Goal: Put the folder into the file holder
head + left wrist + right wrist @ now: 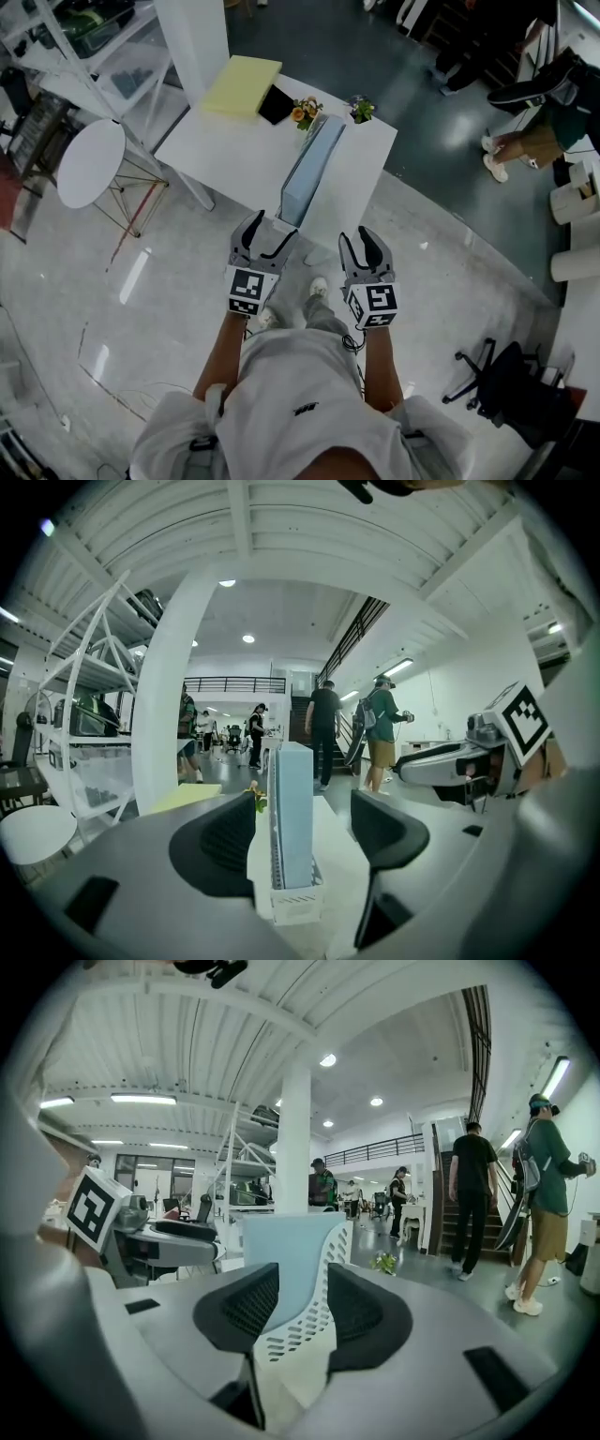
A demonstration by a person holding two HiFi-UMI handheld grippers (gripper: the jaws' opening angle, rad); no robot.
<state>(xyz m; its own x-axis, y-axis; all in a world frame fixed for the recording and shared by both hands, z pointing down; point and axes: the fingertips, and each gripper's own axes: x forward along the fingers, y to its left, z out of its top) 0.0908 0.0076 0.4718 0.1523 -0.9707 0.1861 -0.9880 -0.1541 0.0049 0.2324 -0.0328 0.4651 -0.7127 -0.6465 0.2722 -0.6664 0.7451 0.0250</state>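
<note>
White table (225, 150) dead centre on a glossy pale floor (187, 309). Round white side table (91, 162) sits out left, with a white column (169, 696) rising behind and a wire shelving rack (89, 682) beside it. Ceiling lights (328, 1059) are glowing. At the back is what looks like a dark staircase (354, 639). Black office chair (506, 380) is low right.

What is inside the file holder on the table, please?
A light blue folder stands upright in the file holder. The holder's white wall covers the folder's bottom edge, so I cannot tell whether anything else lies inside.
</note>
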